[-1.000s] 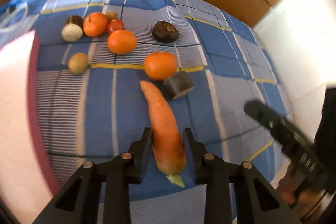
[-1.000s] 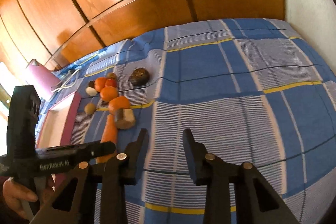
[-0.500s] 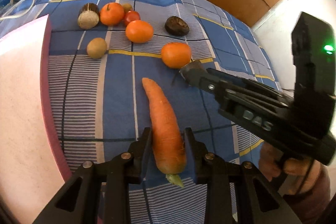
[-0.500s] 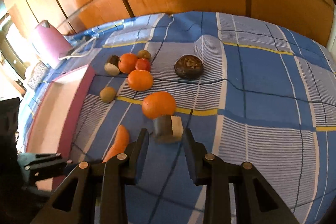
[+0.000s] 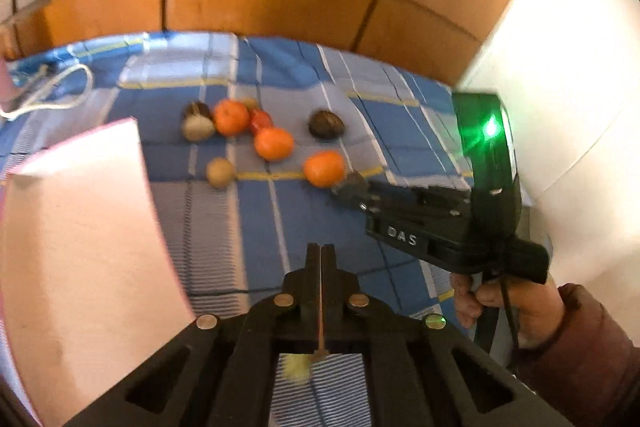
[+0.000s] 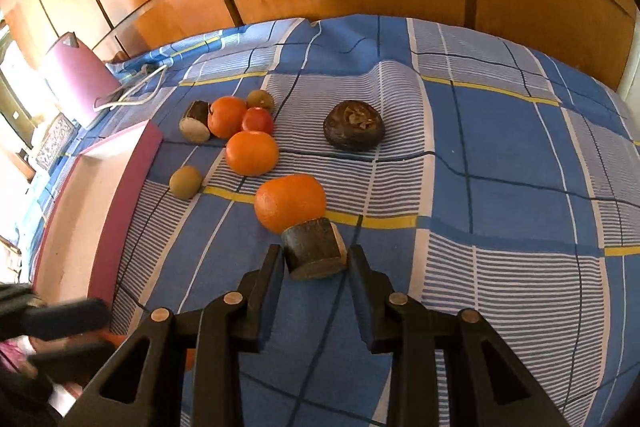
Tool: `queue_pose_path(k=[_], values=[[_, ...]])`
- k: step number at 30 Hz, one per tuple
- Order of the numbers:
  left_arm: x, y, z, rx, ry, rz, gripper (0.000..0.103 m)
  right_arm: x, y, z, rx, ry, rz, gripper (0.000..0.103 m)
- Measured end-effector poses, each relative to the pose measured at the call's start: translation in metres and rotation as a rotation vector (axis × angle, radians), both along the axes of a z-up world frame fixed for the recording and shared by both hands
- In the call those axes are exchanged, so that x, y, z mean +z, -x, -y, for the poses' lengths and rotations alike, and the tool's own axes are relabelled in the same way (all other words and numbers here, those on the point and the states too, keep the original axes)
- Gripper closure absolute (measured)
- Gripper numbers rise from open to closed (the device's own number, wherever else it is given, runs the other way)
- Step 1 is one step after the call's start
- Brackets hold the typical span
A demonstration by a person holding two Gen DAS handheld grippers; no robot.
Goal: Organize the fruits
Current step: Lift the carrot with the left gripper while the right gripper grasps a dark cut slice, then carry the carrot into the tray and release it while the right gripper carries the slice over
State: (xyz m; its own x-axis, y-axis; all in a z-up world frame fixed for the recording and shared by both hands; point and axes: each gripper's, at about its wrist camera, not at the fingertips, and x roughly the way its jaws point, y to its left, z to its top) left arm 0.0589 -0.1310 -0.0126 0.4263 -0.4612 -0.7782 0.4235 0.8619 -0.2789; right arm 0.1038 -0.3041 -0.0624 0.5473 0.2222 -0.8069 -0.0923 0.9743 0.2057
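L wrist view: our left hand-held gripper (image 5: 321, 259) has its fingers pressed together, with only a thin orange line in the seam. We can't tell if anything is pinched. A pale yellow-green stub (image 5: 296, 367) shows blurred under the frame. The pink tray (image 5: 80, 227) lies at left on the checked bed sheet (image 5: 260, 219). Further back sit three oranges; the nearest orange (image 5: 324, 169) is just beside the tip of the right hand-held gripper (image 5: 350, 189), which a hand (image 5: 504, 303) holds by the grip.

R wrist view: the right hand-held gripper is spread, w/ a finger on either side of the dark cut chunk (image 6: 314, 251). The chunk lies on the sheet, touching the nearest orange behind it. Further back are the middle orange (image 6: 252, 151), far orange (image 6: 226, 117), a red fruit (image 6: 258, 119), two kiwis, the near kiwi (image 6: 185, 181) close to the tray rim, a second cut chunk (image 6: 195, 121) and, apart at right, a dark round fruit (image 6: 354, 125). The left hand-held gripper is a blur at bottom left.
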Motion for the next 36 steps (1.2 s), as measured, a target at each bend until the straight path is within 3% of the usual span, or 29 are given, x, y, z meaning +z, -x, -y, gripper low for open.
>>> queue_pose_path(k=[6,8,10,11,18,20,21,23,27,29,33,36], values=[[-0.002,0.003,-0.012,-0.030,-0.032,-0.004,0.103,0.000,-0.002,-0.002,-0.019,-0.001,-0.005,0.071],[-0.008,0.003,-0.007,-0.086,-0.009,-0.066,0.087,0.001,-0.001,-0.003,-0.025,0.007,-0.006,0.071],[-0.011,0.008,0.000,-0.134,-0.020,-0.076,0.038,0.001,-0.001,-0.003,-0.030,0.005,-0.007,0.071],[-0.013,0.011,0.005,-0.153,-0.030,-0.071,0.033,0.000,-0.001,-0.003,-0.031,0.005,-0.007,0.071],[-0.043,0.018,0.039,-0.284,-0.231,-0.102,0.036,0.001,-0.003,0.000,-0.019,-0.016,-0.015,0.071],[-0.054,0.017,0.046,-0.295,-0.307,-0.108,0.063,0.000,-0.003,0.001,-0.020,-0.021,-0.014,0.071],[-0.061,0.017,0.048,-0.298,-0.352,-0.119,0.072,0.000,-0.003,0.001,-0.019,-0.022,-0.013,0.071],[-0.063,0.018,0.049,-0.309,-0.357,-0.108,0.073,0.000,-0.003,0.001,-0.014,-0.020,-0.014,0.071],[-0.058,0.019,0.040,-0.277,-0.284,-0.125,0.073,0.001,-0.004,-0.002,0.002,0.002,-0.006,0.071],[-0.049,0.019,0.030,-0.255,-0.182,-0.137,0.073,0.002,-0.003,-0.004,0.011,0.023,0.001,0.072],[-0.021,0.022,0.006,-0.194,-0.034,-0.101,0.073,0.003,-0.002,-0.006,0.018,0.044,0.012,0.074],[0.000,0.022,-0.017,-0.129,0.026,-0.061,0.073,0.004,0.000,-0.007,0.021,0.040,0.010,0.074]])
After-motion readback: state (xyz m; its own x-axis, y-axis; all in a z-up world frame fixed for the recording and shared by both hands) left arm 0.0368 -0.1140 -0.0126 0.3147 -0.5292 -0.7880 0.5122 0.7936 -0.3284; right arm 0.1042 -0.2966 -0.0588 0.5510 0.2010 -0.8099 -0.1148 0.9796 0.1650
